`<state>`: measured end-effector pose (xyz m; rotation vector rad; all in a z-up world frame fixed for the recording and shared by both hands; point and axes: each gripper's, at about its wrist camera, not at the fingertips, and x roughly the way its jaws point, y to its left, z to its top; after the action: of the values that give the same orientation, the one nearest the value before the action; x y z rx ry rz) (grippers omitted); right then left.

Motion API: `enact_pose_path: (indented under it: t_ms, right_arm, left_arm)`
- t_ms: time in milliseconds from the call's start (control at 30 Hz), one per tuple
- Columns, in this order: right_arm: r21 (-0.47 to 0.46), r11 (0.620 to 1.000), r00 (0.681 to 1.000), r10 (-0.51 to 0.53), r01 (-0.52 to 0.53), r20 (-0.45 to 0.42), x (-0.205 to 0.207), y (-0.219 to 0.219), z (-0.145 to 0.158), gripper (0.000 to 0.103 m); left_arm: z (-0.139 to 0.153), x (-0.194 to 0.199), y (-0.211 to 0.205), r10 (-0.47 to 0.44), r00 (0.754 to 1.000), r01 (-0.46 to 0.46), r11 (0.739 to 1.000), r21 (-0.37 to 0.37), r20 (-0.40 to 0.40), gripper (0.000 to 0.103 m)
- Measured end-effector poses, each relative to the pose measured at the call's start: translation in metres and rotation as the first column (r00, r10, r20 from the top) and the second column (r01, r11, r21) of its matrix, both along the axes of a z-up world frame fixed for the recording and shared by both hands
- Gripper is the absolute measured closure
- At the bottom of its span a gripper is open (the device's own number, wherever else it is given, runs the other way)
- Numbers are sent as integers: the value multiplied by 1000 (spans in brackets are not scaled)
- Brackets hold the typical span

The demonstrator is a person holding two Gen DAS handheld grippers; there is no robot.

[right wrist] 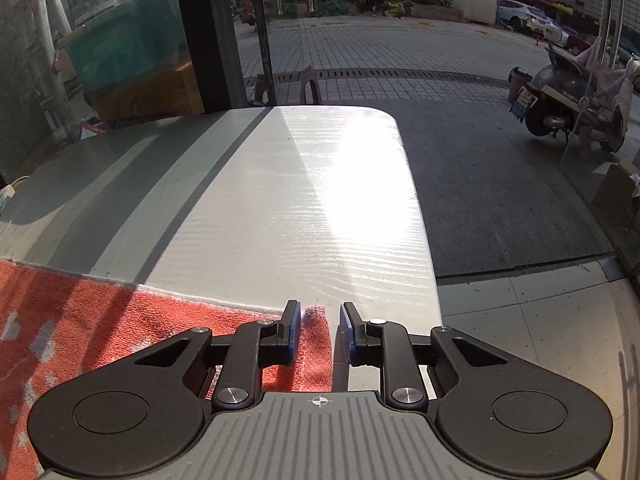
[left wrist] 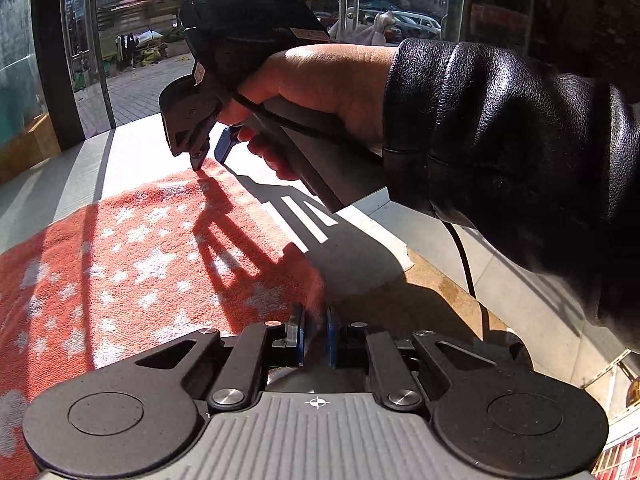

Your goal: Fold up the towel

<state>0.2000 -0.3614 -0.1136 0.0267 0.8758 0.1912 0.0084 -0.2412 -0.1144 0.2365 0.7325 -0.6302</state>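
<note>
An orange towel [left wrist: 140, 260] with white stars lies flat on the white table [left wrist: 132, 148]. My left gripper [left wrist: 315, 336] is shut on the towel's near right corner, which bunches up between its blue pads. In the left wrist view, a hand holds my right gripper [left wrist: 210, 158] with its tips down at the towel's far right corner. In the right wrist view, that corner of the towel [right wrist: 316, 336] lies between the blue pads of my right gripper [right wrist: 319, 330]. The jaws stand narrowly apart, and a slit of table shows beside the right pad.
The table [right wrist: 280, 200] ends in a rounded edge at the right, with tiled floor below. A black leather sleeve [left wrist: 500, 140] and a cable [left wrist: 466, 264] cross the right side. A scooter [right wrist: 568, 92], stools [right wrist: 310, 84] and a glass door frame [right wrist: 208, 32] lie beyond.
</note>
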Motion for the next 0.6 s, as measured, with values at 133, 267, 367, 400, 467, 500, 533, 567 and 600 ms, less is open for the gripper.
enact_pose_path:
  t_ms: [133,267,367,400,467,500,533,567,600]
  right_arm:
    - [7,1000,1000,13,-13,-10,2,2,-1,80]
    - [-35,999,1000,19,-19,-9,1,8,1,98]
    - [-27,999,1000,23,-23,3,-1,9,4,99]
    - [-22,999,1000,26,-26,8,-1,9,5,99]
    - [-9,1000,999,26,-26,21,-2,8,10,99]
    - [-7,1000,999,23,-23,27,-3,8,12,99]
    - [-3,1000,999,23,-23,33,-4,7,14,99]
    - [5,1000,999,24,-24,40,-4,7,17,99]
    - [13,1000,999,23,-24,43,-5,6,19,99]
  left_arm:
    - [0,-1,-2,-1,1000,1,1000,3,0,92]
    - [0,-1,-1,1,1000,-1,1000,3,1,92]
    - [1,-1,1,7,1000,-7,1000,-8,0,92]
    - [2,-1,2,10,1000,-10,1000,-14,2,92]
    - [5,-2,5,18,1000,-18,999,-26,7,92]
    - [6,-3,6,22,1000,-21,999,-33,9,92]
    - [8,-3,8,25,1000,-24,999,-40,11,92]
    - [9,-4,9,28,1000,-27,999,-44,13,92]
    - [11,-4,11,30,999,-29,998,-47,15,92]
